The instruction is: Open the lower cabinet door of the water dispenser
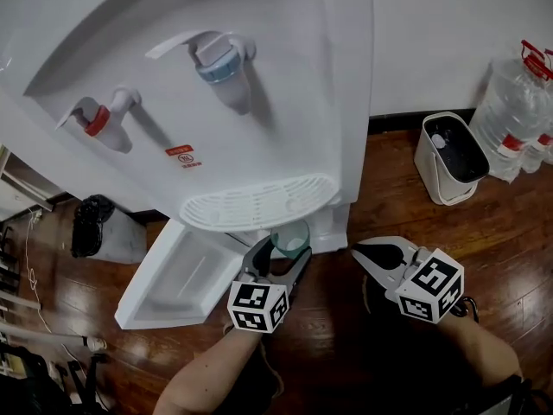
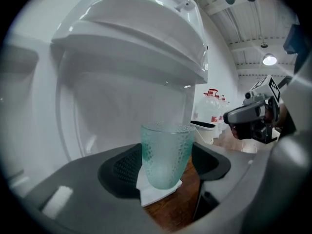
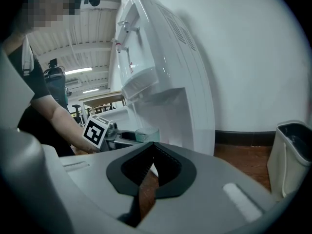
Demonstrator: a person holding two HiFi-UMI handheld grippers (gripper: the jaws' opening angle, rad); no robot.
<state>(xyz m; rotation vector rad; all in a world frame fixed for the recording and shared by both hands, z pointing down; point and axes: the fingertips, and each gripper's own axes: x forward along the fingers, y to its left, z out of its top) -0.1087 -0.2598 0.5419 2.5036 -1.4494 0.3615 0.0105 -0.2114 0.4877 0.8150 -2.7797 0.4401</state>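
Clamping a glass [image 1: 291,236], left hand-held gripper [image 1: 283,249] points forward; right hand-held gripper [image 1: 361,252] hovers closed.

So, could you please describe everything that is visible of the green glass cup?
The glass cup is pale green and translucent, with a dimpled wall and a plain rim. It looks empty and stands upright. The left gripper holds it between its jaws, one on each side, just below the drip tray of the water dispenser, above the wooden floor.
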